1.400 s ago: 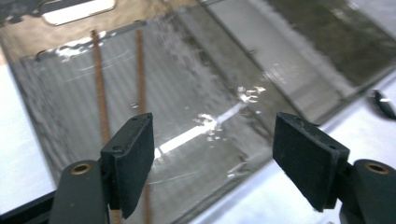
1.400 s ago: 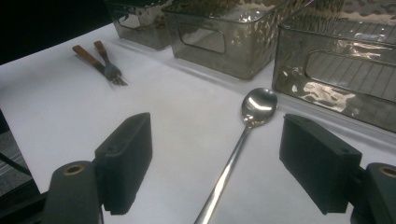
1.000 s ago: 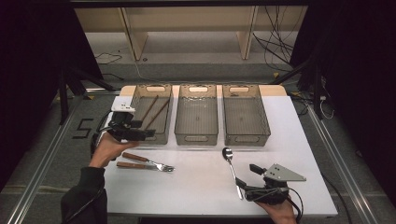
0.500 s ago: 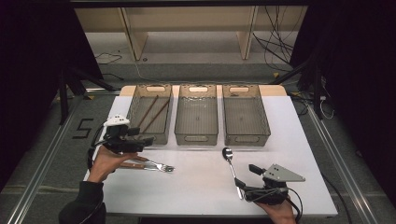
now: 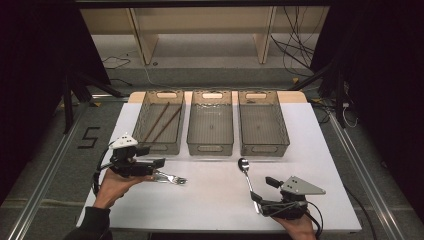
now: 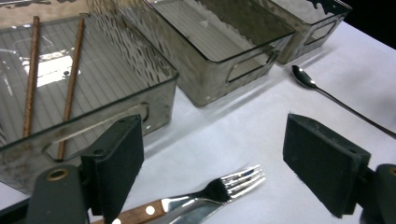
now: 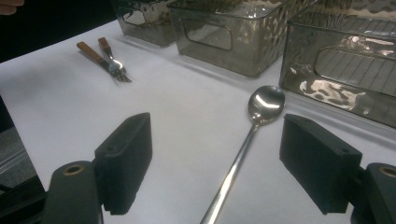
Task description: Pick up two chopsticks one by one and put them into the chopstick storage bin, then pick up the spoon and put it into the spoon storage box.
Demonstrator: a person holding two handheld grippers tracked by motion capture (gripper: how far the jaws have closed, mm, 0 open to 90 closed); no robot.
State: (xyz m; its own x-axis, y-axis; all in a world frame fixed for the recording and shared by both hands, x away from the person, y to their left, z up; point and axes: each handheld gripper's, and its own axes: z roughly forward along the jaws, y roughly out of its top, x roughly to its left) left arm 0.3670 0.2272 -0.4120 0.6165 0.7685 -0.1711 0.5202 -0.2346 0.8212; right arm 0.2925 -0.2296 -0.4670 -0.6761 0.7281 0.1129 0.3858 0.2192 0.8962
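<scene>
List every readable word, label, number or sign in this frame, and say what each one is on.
"5": a dark figure marked on the grey floor left of the table, seen in the high view.

No other text is legible. The three clear bins, the fork and the spoon show no readable label or brand in the high view or either gripper view.

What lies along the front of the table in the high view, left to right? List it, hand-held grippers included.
Left hand-held gripper → fork → spoon → right hand-held gripper.
</scene>
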